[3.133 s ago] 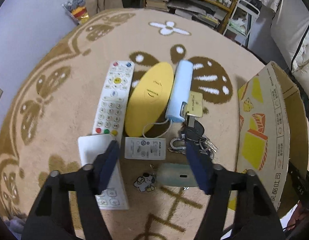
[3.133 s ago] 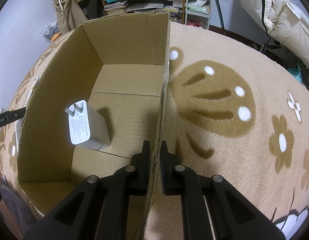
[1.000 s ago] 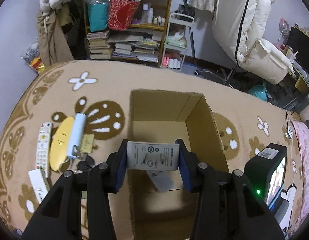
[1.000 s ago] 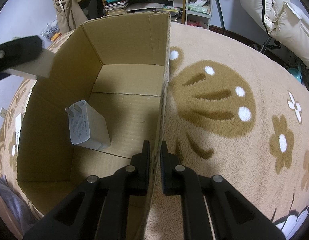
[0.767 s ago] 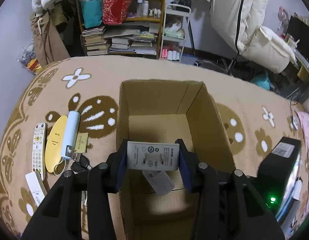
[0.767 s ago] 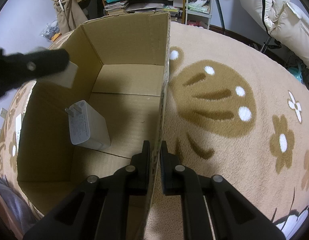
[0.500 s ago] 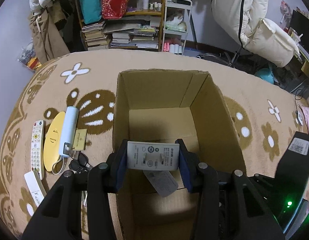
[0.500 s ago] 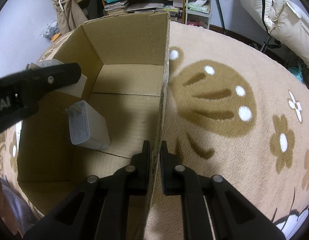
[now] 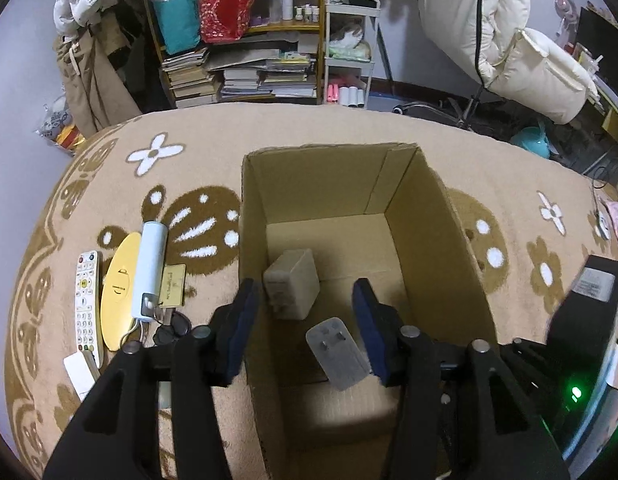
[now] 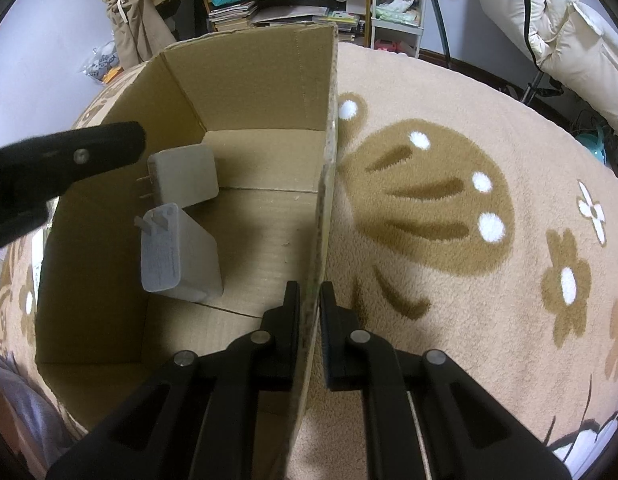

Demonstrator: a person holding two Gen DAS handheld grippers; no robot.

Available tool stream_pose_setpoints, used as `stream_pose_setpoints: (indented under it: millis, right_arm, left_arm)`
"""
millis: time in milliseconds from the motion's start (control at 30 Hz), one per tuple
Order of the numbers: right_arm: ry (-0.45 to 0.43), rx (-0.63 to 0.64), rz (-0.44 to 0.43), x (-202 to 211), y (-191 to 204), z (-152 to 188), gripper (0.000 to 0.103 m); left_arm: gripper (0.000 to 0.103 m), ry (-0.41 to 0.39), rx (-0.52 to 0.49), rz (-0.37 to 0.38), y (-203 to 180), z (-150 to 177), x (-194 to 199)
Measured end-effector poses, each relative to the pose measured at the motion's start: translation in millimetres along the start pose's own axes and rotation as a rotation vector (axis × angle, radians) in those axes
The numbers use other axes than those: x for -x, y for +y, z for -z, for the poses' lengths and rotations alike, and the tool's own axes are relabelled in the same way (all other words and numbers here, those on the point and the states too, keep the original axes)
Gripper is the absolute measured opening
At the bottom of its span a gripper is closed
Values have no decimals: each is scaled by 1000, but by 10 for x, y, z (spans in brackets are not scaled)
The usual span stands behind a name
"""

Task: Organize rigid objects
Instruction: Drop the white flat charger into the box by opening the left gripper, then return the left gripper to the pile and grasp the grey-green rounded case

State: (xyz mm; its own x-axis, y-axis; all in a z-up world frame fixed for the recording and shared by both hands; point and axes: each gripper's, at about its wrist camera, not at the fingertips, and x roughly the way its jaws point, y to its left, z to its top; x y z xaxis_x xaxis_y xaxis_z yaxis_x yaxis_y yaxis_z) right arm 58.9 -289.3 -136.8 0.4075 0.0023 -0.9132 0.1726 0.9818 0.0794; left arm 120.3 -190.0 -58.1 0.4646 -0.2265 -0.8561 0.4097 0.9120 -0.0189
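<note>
An open cardboard box point(image 9: 321, 184) stands on the carpet. My left gripper point(image 9: 307, 320) hovers open over its near left part, with nothing between its blue pads. Just below it a white charger block point(image 9: 293, 296) is inside the box, and I cannot tell whether it rests on the floor or is still dropping. A second white charger point(image 9: 337, 354) lies nearer. In the right wrist view both chargers point(image 10: 183, 178) point(image 10: 181, 256) show, prongs pointing left. My right gripper point(image 10: 309, 300) is shut on the box's right wall point(image 10: 325, 200).
On the carpet left of the box lie a white remote point(image 9: 85, 300), a yellow oval case point(image 9: 117, 292), a light blue power bank point(image 9: 149, 268), a card point(image 9: 173, 290), keys point(image 9: 169, 326) and a white flat item point(image 9: 79, 372). Shelves point(image 9: 249, 40) stand behind.
My left gripper carried the white charger over the box, then opened. The charger left its pads and went down into the box. The right gripper stayed clamped on the wall.
</note>
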Motion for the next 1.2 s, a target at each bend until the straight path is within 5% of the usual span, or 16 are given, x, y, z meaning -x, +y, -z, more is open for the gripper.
stream_pose_setpoints:
  millis: [167,367,767,1200]
  right_arm:
    - [-1,3,0,5,-21,5,11]
    - [-1,6,3,12,-26,13,11]
    - [3,14,9,12,-21,23,11]
    - [11,18,19,-14,21,-4,11]
  left_arm:
    - [68,-28,-9,-34,72,26,206]
    - [99,-68,36,-66,273,120,453]
    - [101,-74,150,-181,962,389,632]
    - [101,57,272,-143,1431,781,197]
